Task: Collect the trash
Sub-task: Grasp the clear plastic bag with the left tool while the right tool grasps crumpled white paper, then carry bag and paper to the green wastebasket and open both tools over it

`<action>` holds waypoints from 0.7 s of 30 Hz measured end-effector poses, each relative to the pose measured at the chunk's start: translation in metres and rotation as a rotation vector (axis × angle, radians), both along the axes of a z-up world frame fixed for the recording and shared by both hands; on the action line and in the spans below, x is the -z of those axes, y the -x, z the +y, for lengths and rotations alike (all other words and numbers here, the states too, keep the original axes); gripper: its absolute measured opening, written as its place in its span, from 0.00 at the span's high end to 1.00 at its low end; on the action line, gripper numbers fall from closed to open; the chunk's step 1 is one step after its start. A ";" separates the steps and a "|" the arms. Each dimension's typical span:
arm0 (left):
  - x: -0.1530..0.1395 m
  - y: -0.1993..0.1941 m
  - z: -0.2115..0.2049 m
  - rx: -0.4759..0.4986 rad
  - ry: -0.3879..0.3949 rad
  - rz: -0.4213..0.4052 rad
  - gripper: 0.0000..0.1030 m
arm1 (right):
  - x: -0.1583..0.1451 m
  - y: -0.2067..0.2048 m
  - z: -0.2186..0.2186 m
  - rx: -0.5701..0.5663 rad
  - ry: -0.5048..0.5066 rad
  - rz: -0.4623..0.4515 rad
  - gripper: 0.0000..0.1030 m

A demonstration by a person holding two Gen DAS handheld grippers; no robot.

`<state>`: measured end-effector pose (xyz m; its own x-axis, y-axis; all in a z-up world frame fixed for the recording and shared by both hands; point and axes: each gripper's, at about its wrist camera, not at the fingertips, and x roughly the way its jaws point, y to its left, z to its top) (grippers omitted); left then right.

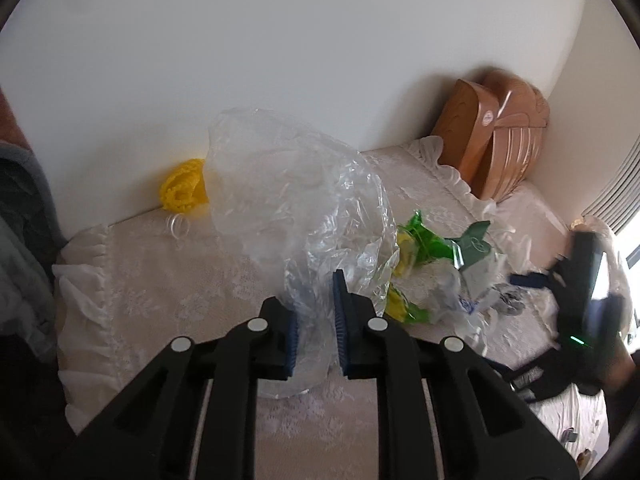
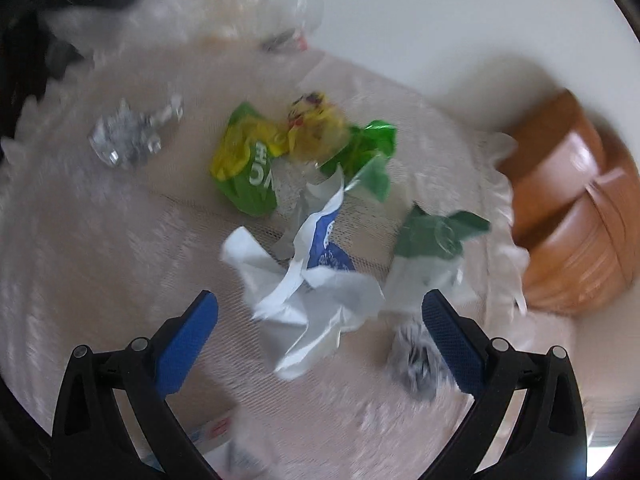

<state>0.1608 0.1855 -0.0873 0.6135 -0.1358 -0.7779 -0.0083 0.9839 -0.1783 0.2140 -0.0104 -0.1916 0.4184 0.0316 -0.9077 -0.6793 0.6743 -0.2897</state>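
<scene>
My left gripper (image 1: 316, 320) is shut on a clear plastic bag (image 1: 296, 200), which stands up crumpled above the lace-covered table (image 1: 160, 300). Right of the bag lie green and yellow wrappers (image 1: 424, 244) and white paper (image 1: 464, 292). My right gripper (image 2: 320, 320) is open wide, just above a crumpled white and blue wrapper (image 2: 316, 276) lying between its jaws. Beyond it lie a green and yellow wrapper (image 2: 248, 164), a yellow wrapper (image 2: 316, 124), a green and white packet (image 2: 432, 240), crumpled clear plastic (image 2: 124, 136) and a grey crumpled scrap (image 2: 416, 360). The right gripper also shows in the left wrist view (image 1: 532, 280).
A brown wooden box (image 1: 496, 140) stands in the back right corner against the wall, also in the right wrist view (image 2: 572, 208). A yellow crocheted item (image 1: 184, 188) and a clear ring (image 1: 178, 224) lie by the wall. Cloth hangs at the left (image 1: 20, 240).
</scene>
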 end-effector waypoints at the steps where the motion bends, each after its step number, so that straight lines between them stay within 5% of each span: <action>1: -0.001 0.005 0.001 -0.003 0.006 0.000 0.85 | 0.006 -0.004 0.001 -0.014 0.005 0.009 0.02; 3: -0.001 0.009 -0.002 -0.005 0.006 0.000 0.85 | 0.015 -0.011 0.002 -0.027 0.005 0.027 0.04; 6: -0.003 0.017 -0.002 -0.020 -0.007 -0.001 0.85 | 0.024 -0.022 -0.005 0.002 -0.026 0.093 0.39; 10: -0.009 0.026 -0.001 -0.048 -0.013 -0.005 0.85 | 0.013 -0.028 -0.020 0.055 -0.145 0.113 0.56; 16: -0.035 0.052 -0.013 -0.034 -0.038 -0.054 0.85 | -0.049 -0.005 -0.039 0.099 -0.358 0.042 0.57; 21: -0.065 0.082 -0.053 0.089 -0.026 -0.108 0.85 | -0.106 0.050 -0.089 0.230 -0.583 -0.070 0.57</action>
